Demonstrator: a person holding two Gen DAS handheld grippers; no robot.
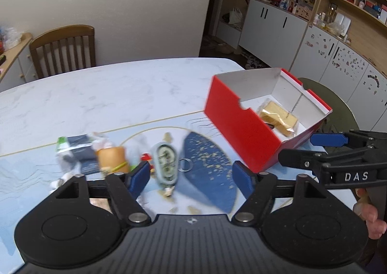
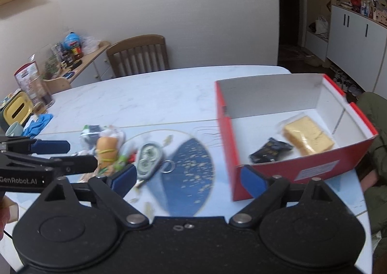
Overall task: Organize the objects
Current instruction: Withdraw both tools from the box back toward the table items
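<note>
While both hand-held grippers hang over a marble-look table (image 2: 150, 97), neither has hold of anything. L gripper (image 1: 191, 174) has its blue pads (image 1: 139, 176) spread wide, nothing between them but the blurred clutter below. R gripper (image 2: 187, 178) is likewise wide open, its right pad at the near corner of the red box (image 2: 302, 170); whether it touches the cardboard can't be told.

Red box, lid off, white inside, sits at the table's right side. It holds a wrapped yellow sponge (image 2: 308, 137) w/ a small dark packet (image 2: 269, 151) just beside it. In the L wrist view, the packet is almost wholly hidden behind the box wall.

Loose items lie left of the box on a blue-and-white printed mat (image 2: 191, 172): an oval grey-green keychain (image 1: 165, 165) w/ a metal ring (image 1: 185, 165) at its side, and a tan cylindrical toy (image 1: 112, 156) bound by a yellow-green band. Next to it is a clear bag w/ dark contents (image 1: 77, 153). Motion blur smears all of these; small red and green bits between toy and keychain can't be identified, nor can the pale scraps near the keychain's lower end.

Each wrist view catches the other gripper at its edge, cut off by the frame, along w/ a sliver of the person's fingers. A wooden chair (image 1: 64, 49) stands at the table's far side. A pale mug (image 2: 14, 128) and blue cloth (image 2: 38, 124) sit at the table's left edge, partly cropped.
</note>
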